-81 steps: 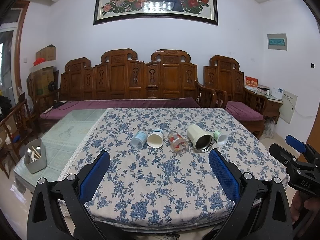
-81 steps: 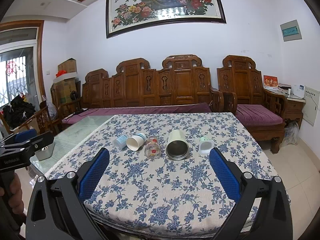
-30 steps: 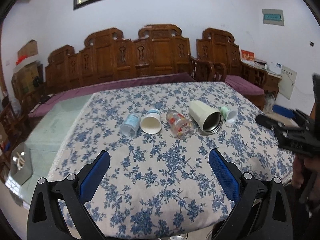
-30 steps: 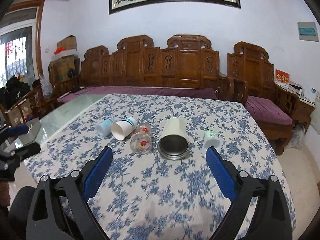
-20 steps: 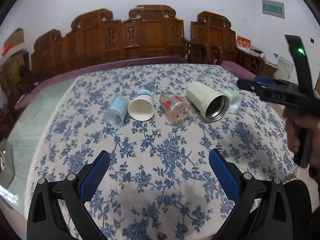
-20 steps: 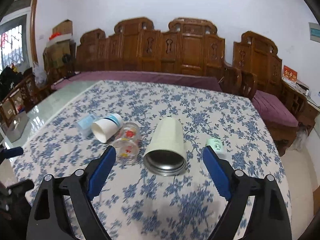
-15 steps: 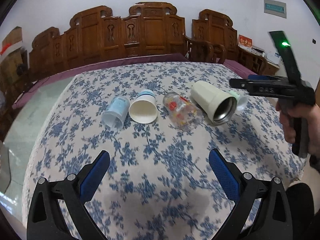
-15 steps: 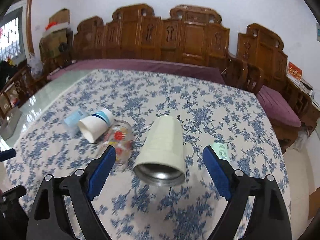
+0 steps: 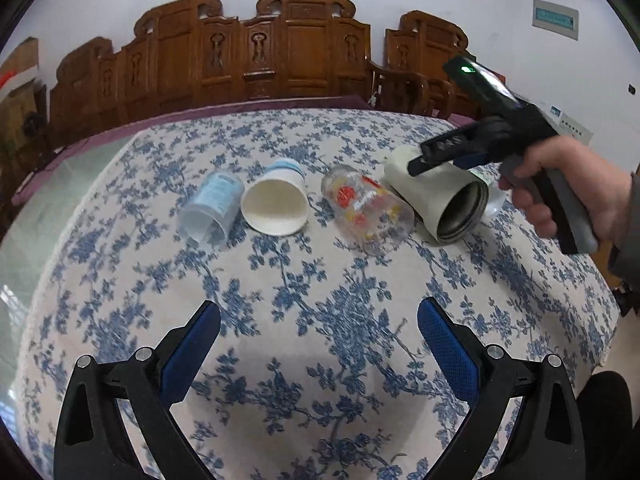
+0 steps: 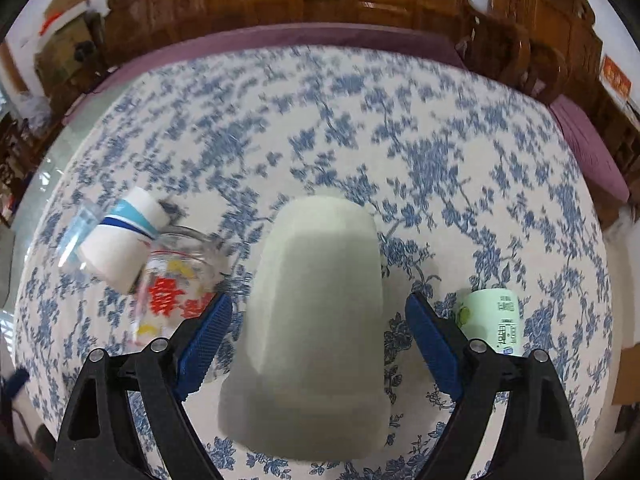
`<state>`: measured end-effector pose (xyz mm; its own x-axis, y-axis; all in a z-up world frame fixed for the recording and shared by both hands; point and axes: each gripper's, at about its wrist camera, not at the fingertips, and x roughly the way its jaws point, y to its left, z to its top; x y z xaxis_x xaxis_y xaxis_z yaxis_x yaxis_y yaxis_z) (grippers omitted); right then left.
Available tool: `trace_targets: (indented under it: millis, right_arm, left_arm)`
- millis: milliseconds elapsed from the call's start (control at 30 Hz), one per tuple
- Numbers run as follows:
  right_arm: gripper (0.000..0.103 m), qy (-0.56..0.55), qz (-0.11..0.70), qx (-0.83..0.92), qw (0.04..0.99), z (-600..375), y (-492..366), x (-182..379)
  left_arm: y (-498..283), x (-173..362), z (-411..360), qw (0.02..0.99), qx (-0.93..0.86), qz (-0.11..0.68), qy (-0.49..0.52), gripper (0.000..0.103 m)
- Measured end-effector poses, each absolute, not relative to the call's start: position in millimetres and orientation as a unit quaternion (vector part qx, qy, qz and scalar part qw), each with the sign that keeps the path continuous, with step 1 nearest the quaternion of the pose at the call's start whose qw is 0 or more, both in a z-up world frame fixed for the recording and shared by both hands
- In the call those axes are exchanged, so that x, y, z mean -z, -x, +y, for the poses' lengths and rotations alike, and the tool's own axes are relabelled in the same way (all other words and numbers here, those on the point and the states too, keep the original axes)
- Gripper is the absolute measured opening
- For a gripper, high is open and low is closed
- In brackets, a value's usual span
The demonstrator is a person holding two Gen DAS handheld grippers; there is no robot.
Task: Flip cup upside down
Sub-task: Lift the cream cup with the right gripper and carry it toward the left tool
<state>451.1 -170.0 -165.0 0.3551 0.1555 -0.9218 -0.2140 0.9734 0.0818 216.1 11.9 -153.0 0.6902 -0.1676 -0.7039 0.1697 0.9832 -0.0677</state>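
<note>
Several cups lie on their sides in a row on the floral tablecloth [image 9: 320, 312]. The big cream tumbler [image 10: 316, 312] with a dark metal inside [image 9: 436, 200] lies between the open jaws of my right gripper [image 10: 318, 320], its pads apart from the walls. In the left wrist view the right gripper [image 9: 440, 156] hangs over the tumbler. My left gripper [image 9: 318, 332] is open and empty above the near cloth. The other cups are a clear printed glass [image 9: 366, 210], a white paper cup [image 9: 276, 204], a pale blue cup [image 9: 212, 208] and a small green cup [image 10: 494, 320].
Carved wooden benches [image 9: 256, 48] with purple cushions line the far side. A glass-topped surface [image 9: 80, 168] shows left of the cloth. The table edge drops off at the right [image 9: 600, 312].
My right gripper has come forward and down over the cream tumbler, which now lies between its jaws. My left gripper has moved closer to the table and tilted down.
</note>
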Motion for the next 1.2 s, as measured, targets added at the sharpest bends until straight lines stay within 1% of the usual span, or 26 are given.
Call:
trace_targets:
  millis: [100,200,300,500,833,1067,1200]
  right_arm:
    - [0.09,0.029,0.585,-0.103,0.804,-166.7,-458.4,178.0]
    - [0.081,0.021,0.601,-0.109,0.792,-165.5,-461.7,182.8]
    - [0.078,0.031,0.596,-0.112,0.795,-163.4,-454.7,178.5]
    - [0.078,0.032,0.576,-0.134,0.806,-168.7,-414.9,163.6]
    - [0.078,0.011,0.548,-0.186,0.815,-175.8,-322.9,142.5]
    - [0.078,0.013,0.539,-0.232,0.809,-139.0,-264.0,144.4]
    - [0.078,0.02,0.536,-0.248,0.807,-110.8,-245.3,148.5]
  left_arm:
    - [-212.2,158.0,8.1,0.916,0.102,0.388,0.0,0.095]
    - [-208.2,158.6,3.3,0.915,0.107,0.39,-0.008,0.095]
    - [-205.2,154.8,2.6,0.915,0.109,0.388,-0.012,0.095]
    - [-192.7,143.1,5.0,0.919,0.105,0.379,-0.008,0.095]
    - [-153.6,130.1,17.3,0.924,0.083,0.374,0.007,0.095]
    - [-135.2,124.9,36.4,0.924,0.062,0.378,0.015,0.095]
    - [-128.2,120.6,50.2,0.924,0.046,0.379,0.016,0.095]
